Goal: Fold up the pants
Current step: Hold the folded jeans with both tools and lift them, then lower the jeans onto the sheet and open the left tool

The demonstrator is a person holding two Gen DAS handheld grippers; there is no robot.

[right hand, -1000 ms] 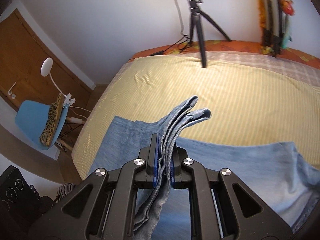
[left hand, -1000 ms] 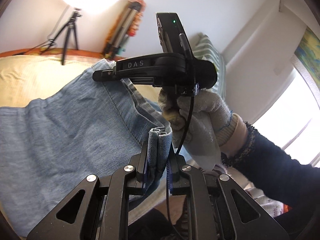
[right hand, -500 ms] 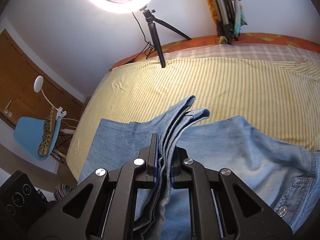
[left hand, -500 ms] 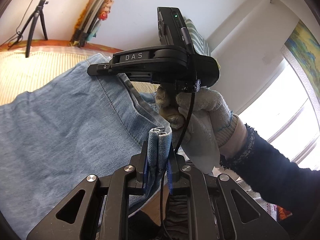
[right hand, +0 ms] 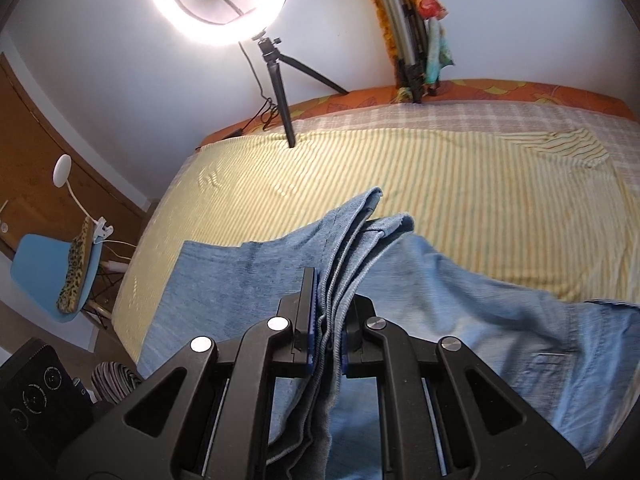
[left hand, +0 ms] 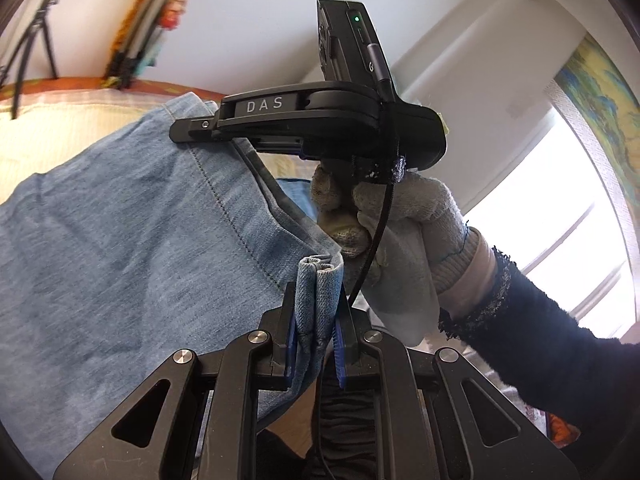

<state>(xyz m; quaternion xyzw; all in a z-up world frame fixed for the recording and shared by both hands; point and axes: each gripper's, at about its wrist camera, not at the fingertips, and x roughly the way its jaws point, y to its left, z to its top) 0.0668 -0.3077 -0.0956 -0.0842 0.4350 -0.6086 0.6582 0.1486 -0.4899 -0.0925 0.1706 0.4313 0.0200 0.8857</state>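
- Left wrist view: the left tool (left hand: 316, 320) is seen clamped on a bunched fold of the jeans (left hand: 120, 260), with the denim pinched between its blue pads (left hand: 291, 344).
- From that fold the jeans are spread out to the left, over the bed (left hand: 48, 140).
- The right tool's body, marked "DAS", is seen from the side above the jeans, held by a gloved hand (left hand: 384, 236); a dark sleeve (left hand: 540, 340) is seen behind the glove.
- A black cable (left hand: 376, 240) is seen hanging down in front of the glove.
- Right wrist view: the right tool (right hand: 330, 316) is closed on several stacked layers of the jeans (right hand: 480, 312), whose edges stick up past its tips.
- The rest of the jeans is draped down onto the striped yellow sheet (right hand: 440, 184) of the bed, toward the near edge.
- A lit ring light (right hand: 220, 0) on a tripod (right hand: 280, 92) is set at the far side of the bed.
- A blue chair (right hand: 44, 272) is seen on the floor to the left of the bed.
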